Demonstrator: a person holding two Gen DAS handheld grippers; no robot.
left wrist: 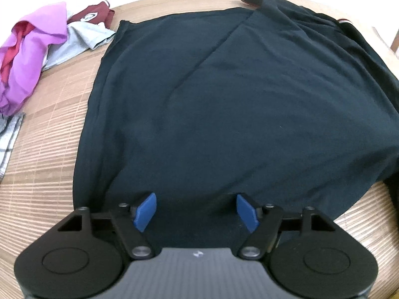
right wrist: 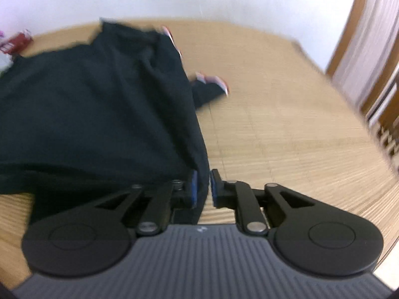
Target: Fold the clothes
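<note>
A dark navy shirt (left wrist: 224,99) lies spread flat on the bamboo-slat table (left wrist: 49,149), one side folded over along a diagonal crease. My left gripper (left wrist: 195,196) hovers over the shirt's near hem, jaws wide open, and nothing sits between its blue pads (left wrist: 147,210). In the blurred right wrist view the same shirt (right wrist: 99,99) fills the left half, with a sleeve and its red-and-white cuff (right wrist: 214,83) sticking out to the right. My right gripper (right wrist: 203,174) stands at the shirt's near right edge, jaws narrowly apart, with a strip of the fabric between them.
A pile of other clothes lies at the table's far left: a purple garment (left wrist: 30,49), a light grey one (left wrist: 77,42) and a maroon one (left wrist: 92,15). A checked cloth (left wrist: 7,137) lies at the left edge. Bare table (right wrist: 286,112) extends right of the shirt; a wooden frame (right wrist: 361,37) stands beyond.
</note>
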